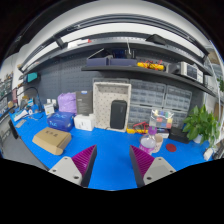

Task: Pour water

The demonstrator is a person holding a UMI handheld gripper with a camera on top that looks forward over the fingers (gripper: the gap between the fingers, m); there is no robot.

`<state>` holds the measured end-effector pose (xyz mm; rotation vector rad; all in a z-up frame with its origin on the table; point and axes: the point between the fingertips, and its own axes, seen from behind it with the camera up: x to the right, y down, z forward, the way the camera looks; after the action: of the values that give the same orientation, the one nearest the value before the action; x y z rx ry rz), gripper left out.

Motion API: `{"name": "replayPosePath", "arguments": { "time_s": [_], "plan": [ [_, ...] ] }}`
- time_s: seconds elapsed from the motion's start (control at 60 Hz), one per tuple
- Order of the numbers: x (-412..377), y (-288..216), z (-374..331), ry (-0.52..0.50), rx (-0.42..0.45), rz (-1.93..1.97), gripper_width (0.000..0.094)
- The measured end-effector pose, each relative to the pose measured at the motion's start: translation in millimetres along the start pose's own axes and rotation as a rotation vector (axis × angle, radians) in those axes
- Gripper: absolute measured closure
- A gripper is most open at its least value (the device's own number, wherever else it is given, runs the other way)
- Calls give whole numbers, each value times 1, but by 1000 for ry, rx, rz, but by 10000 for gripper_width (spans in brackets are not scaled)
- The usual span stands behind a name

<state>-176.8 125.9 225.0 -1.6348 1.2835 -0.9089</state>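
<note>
Gripper (113, 160) hovers released and empty at lower centre, aimed toward the clear cup (159, 124) right of centre on the blue table (110, 143), likely to grasp it.

A blue tabletop (112, 150) spreads wide ahead, running back to a grey wall (75, 80). Up high, a long shelf (120, 64) crosses the wall with yellow items on it. Against the wall stands a white perforated panel (111, 104) fronted by a dark slab. A potted green plant (203, 124) sits at one end, a cardboard box (52, 140) toward the other.
</note>
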Motion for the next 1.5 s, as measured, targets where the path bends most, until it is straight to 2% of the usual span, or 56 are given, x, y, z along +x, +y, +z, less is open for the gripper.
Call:
{"name": "replayPosePath", "arguments": {
  "time_s": [0.25, 0.433, 0.717, 0.967, 1.017, 1.033, 1.167, 1.3, 1.5],
  "plan": [
    [67, 85, 19, 125, -93, 17, 287],
    [108, 115, 50, 135, -120, 66, 295],
    [126, 100, 132, 59, -75, 75, 284],
    [135, 79, 176, -13, 13, 78, 305],
    [137, 77, 181, -13, 28, 78, 414],
    [138, 76, 182, -10, 37, 75, 406],
    [139, 72, 184, -34, 81, 104, 554],
    [139, 72, 182, -36, 101, 111, 557],
    [128, 66, 186, -31, 57, 240, 559]
  ]
}}
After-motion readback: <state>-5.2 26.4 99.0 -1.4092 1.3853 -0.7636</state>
